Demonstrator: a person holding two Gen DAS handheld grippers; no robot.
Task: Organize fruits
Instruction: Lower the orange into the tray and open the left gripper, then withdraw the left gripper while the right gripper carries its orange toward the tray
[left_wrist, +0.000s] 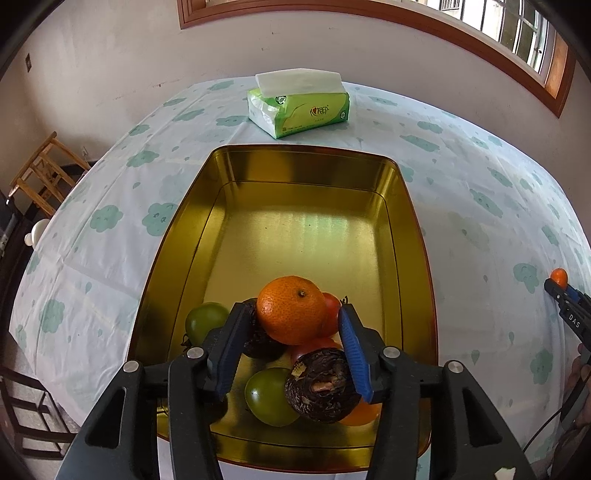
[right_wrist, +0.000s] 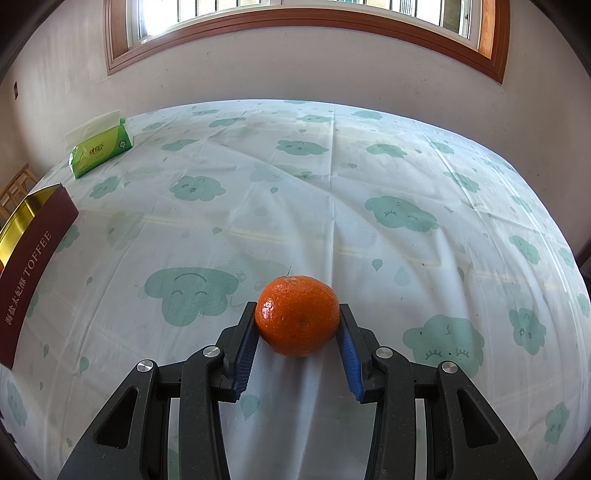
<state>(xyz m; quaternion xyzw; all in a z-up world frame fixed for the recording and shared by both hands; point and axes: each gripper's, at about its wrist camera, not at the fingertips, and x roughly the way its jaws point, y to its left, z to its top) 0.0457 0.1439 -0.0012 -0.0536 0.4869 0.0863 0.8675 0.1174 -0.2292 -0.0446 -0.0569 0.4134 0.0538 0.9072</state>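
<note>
A gold tin holds a heap of fruit at its near end. An orange rests on top of a red tomato, green tomatoes and a dark wrinkled fruit. My left gripper stands open around that orange, with a gap at the right pad. In the right wrist view my right gripper is shut on a second orange just over the tablecloth. The left wrist view shows that gripper at its right edge.
A green tissue pack lies beyond the tin, near the table's far edge. The tin's maroon side is at the left in the right wrist view. Cloud-print cloth covers the table. A wooden chair stands off the table's left.
</note>
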